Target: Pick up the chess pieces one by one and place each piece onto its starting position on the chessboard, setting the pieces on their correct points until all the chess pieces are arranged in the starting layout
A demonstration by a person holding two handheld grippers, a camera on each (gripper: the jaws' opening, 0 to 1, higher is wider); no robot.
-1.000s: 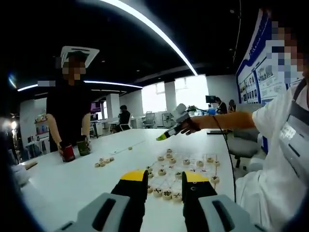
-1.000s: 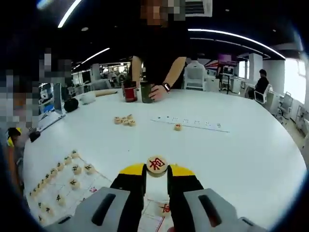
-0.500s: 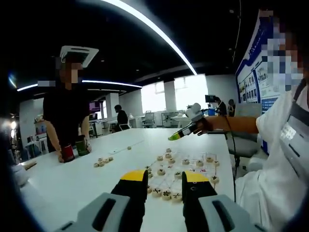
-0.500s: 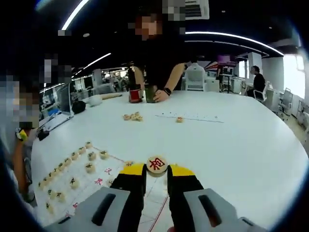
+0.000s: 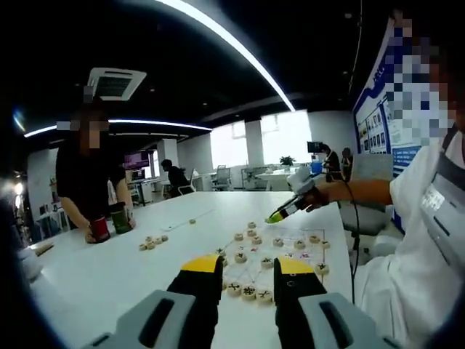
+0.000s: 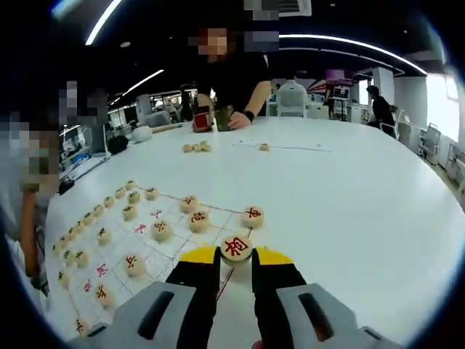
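Note:
In the right gripper view my right gripper (image 6: 235,256) is shut on a round wooden chess piece (image 6: 236,247) with a red character, held just above the near edge of the chessboard (image 6: 171,240). Several pale pieces stand on the board's points; the nearest one (image 6: 253,215) lies just beyond the held piece. In the left gripper view my left gripper (image 5: 248,266) is open with nothing between its yellow-tipped fingers, hovering short of the board (image 5: 290,249) and its row of black-marked pieces (image 5: 248,291). The right gripper (image 5: 285,210) appears there too, held by a hand above the board's far side.
A person across the white table (image 6: 363,196) has a hand on a red can (image 6: 201,121) and a dark cup (image 6: 223,116). A small heap of loose pieces (image 6: 195,147) and a single piece (image 6: 264,147) lie near a thin strip. Office chairs and desks stand behind.
The right gripper has come down and toward the board with the red-marked piece; the board now lies directly under it. The left gripper has stayed put, still open.

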